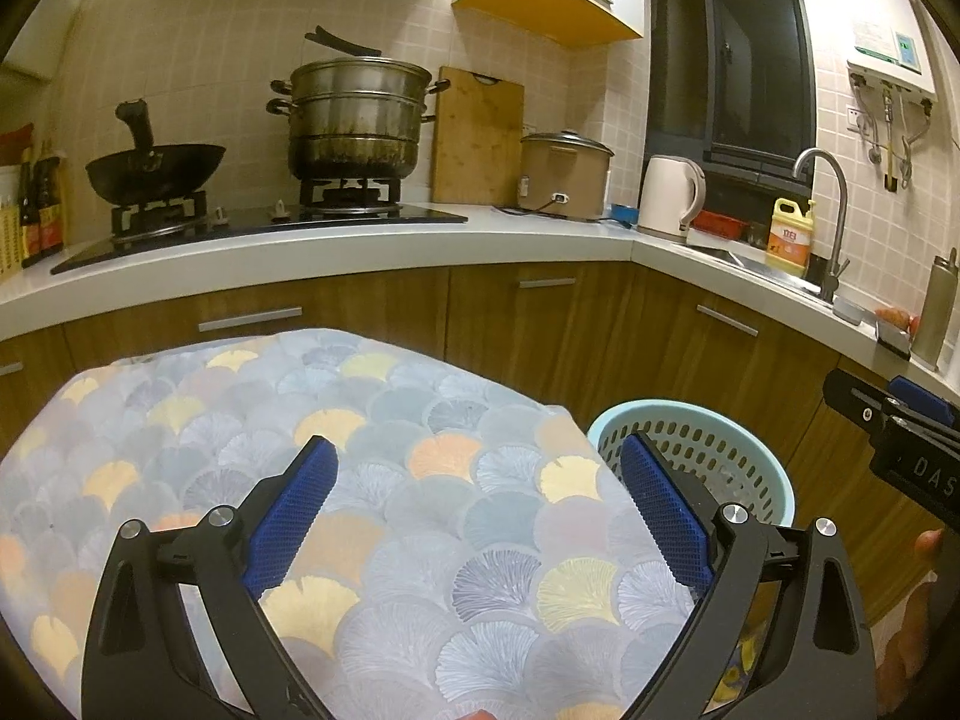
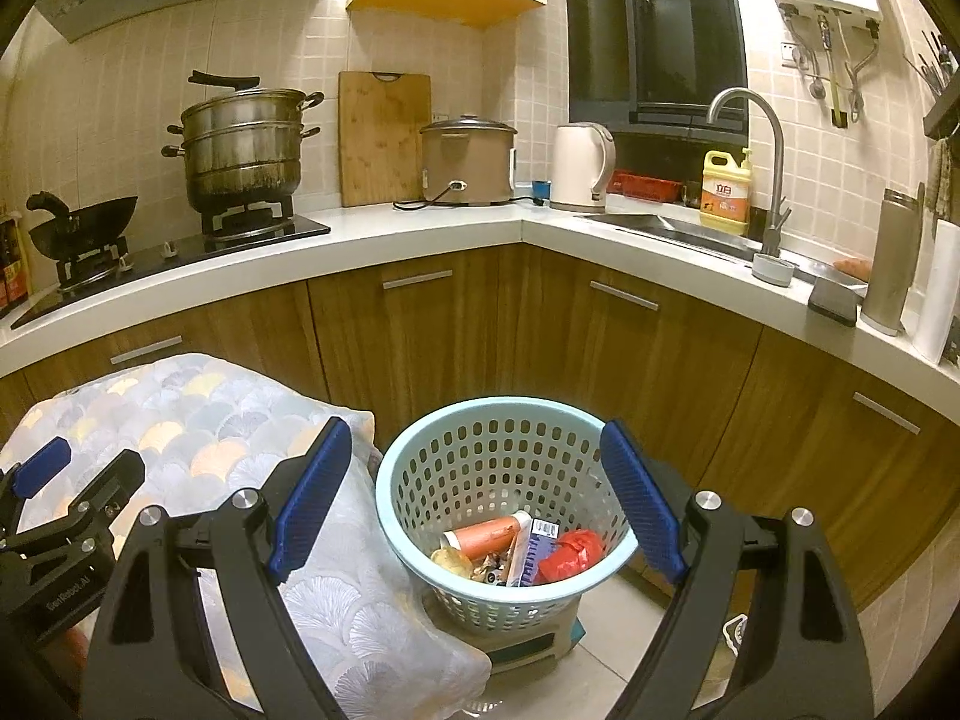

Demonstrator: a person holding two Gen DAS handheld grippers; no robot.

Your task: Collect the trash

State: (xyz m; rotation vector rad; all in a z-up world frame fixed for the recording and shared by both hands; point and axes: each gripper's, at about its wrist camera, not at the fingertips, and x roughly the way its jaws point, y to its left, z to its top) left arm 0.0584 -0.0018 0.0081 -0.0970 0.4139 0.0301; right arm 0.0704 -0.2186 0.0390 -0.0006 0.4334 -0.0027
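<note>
A pale blue perforated basket (image 2: 480, 468) stands on a small stool on the floor, right of the cloth-covered table (image 2: 198, 414). Inside it lie an orange tube (image 2: 486, 534), a crumpled red wrapper (image 2: 570, 552), a blue-and-white box (image 2: 537, 546) and some scraps. My right gripper (image 2: 477, 468) hovers open above the basket with nothing between its blue pads. My left gripper (image 1: 480, 480) is open over the table cloth (image 1: 360, 450), holding nothing. The basket (image 1: 720, 450) shows at the right in the left wrist view, partly hidden by a finger. No trash is visible on the cloth.
A white L-shaped counter (image 2: 420, 234) carries a wok (image 2: 84, 228), a steamer pot (image 2: 246, 144), a cutting board (image 2: 384, 138), a rice cooker (image 2: 468, 159), a kettle (image 2: 579, 168) and a sink with tap (image 2: 756, 138). Wooden cabinets (image 2: 630, 348) stand close behind the basket.
</note>
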